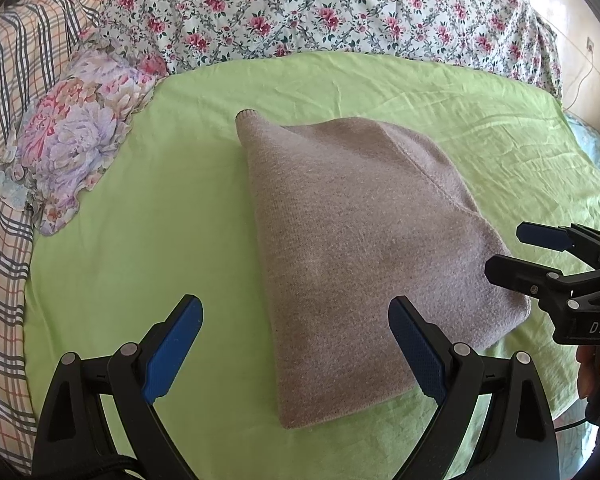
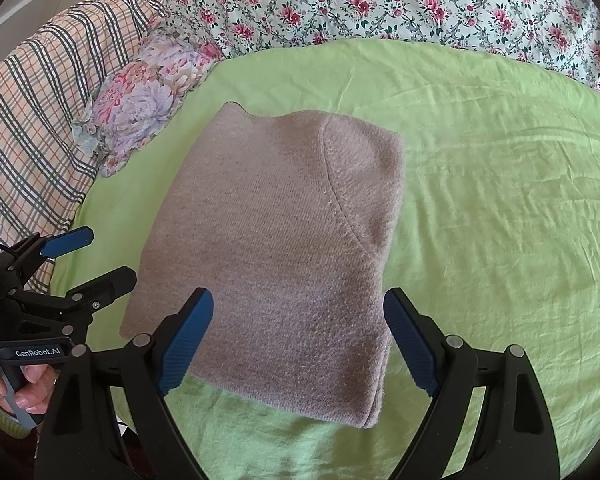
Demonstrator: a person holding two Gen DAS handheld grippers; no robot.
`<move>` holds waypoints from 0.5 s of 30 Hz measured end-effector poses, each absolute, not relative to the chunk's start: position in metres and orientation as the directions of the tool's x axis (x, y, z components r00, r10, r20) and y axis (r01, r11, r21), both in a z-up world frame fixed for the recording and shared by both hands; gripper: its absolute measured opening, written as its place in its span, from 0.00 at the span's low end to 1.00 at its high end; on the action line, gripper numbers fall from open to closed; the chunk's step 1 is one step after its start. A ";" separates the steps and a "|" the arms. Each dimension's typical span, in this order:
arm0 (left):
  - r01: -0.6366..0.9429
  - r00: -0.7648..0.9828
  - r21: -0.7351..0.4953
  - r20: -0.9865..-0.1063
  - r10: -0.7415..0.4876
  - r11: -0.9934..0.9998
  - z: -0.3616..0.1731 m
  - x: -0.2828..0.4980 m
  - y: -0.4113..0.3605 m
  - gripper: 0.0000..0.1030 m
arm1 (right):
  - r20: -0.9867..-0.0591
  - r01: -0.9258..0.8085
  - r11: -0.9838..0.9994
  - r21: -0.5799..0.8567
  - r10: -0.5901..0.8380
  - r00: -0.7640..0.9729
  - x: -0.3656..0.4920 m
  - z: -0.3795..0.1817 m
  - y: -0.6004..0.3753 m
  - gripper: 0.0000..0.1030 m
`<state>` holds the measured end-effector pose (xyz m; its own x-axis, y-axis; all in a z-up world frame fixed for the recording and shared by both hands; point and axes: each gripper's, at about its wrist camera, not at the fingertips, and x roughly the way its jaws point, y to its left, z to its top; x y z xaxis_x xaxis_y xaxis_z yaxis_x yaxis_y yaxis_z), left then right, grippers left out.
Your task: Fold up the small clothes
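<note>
left tongs (image 2: pixel 86 258): "GenRobot.AI" | right tongs (image 1: pixel 512 252): "DAS" (cut off at edge)

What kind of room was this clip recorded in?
Most likely a bedroom, with a bed as the work surface. A folded knit garment lies on a green sheet, with a floral quilt, a plaid blanket and a flowered pillow bunched behind it.
</note>
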<state>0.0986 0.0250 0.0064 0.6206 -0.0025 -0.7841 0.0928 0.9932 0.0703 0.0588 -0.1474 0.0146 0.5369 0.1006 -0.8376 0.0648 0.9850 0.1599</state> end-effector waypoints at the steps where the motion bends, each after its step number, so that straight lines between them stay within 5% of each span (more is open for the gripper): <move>1: 0.094 0.620 0.071 -0.784 -0.002 0.993 0.006 0.099 0.025 0.92 | -0.838 0.065 0.985 0.160 0.100 0.537 0.059 0.015 -0.147 0.85; 15: 0.103 0.617 0.079 -0.787 -0.002 0.992 0.008 0.100 0.017 0.92 | -0.832 0.059 0.986 0.155 0.098 0.545 0.060 0.019 -0.147 0.85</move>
